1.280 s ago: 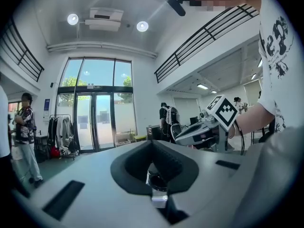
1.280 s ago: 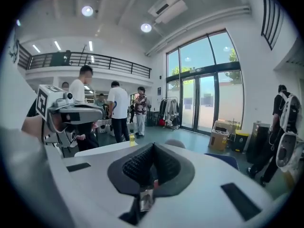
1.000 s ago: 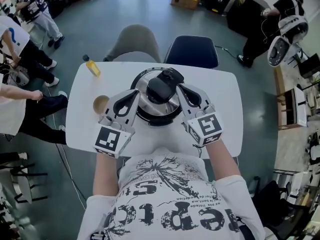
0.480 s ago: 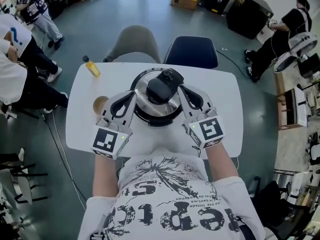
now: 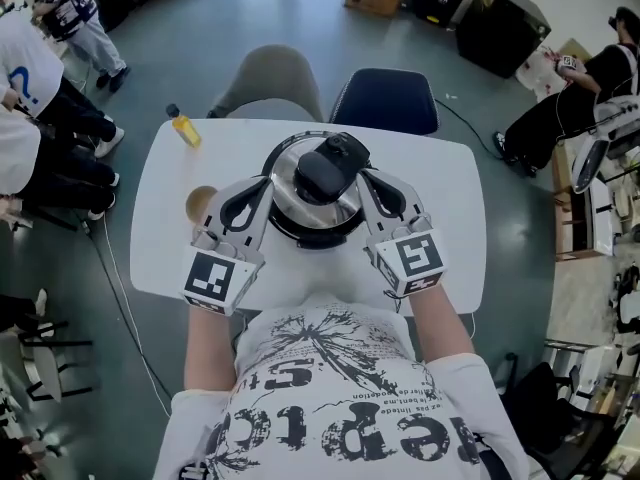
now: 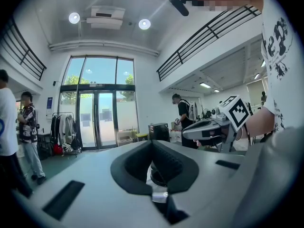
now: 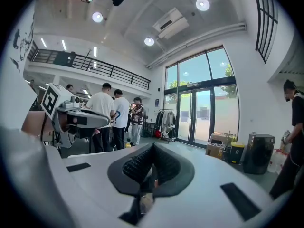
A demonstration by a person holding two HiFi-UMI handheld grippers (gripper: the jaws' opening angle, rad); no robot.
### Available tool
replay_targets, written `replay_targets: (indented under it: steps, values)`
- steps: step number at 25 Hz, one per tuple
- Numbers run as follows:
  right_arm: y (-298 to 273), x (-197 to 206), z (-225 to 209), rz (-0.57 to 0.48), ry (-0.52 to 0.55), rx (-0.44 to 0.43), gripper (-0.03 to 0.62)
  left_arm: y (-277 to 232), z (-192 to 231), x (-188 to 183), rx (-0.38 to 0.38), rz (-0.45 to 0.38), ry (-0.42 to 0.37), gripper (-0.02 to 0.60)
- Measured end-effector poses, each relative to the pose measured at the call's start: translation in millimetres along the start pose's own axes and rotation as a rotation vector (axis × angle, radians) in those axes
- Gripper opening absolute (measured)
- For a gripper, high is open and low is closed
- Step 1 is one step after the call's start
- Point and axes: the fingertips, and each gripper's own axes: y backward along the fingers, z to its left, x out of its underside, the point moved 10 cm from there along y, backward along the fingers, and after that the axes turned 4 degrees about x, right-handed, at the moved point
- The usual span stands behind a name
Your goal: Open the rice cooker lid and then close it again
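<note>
On the bench point(image 5: 450, 198), the rice cooker point(image 5: 311, 236) sits between our claws with its lid point(image 5: 298, 204) down. Our left claw point(image 5: 266, 184) and right claw point(image 5: 363, 178) are both closed on nothing beside it, so we judge the opening and re-closing are likely ahead

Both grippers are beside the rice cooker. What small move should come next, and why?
Probably open the fingers of the right gripper and bring them to the handle on the lid. The lid lies closed on the rice cooker; this gripper and the left gripper flank it with fingers together, holding nothing, so neither can grasp the handle yet.
</note>
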Motion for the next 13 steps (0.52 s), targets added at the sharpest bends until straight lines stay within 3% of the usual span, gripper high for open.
replay_targets:
  steps: [13]
  values:
    - [-2.1,-7.9,-3.1,-0.022,0.001,-0.001,0.012,-2.8,2.6,-5.9,-0.021,0.029,0.007,0.012]
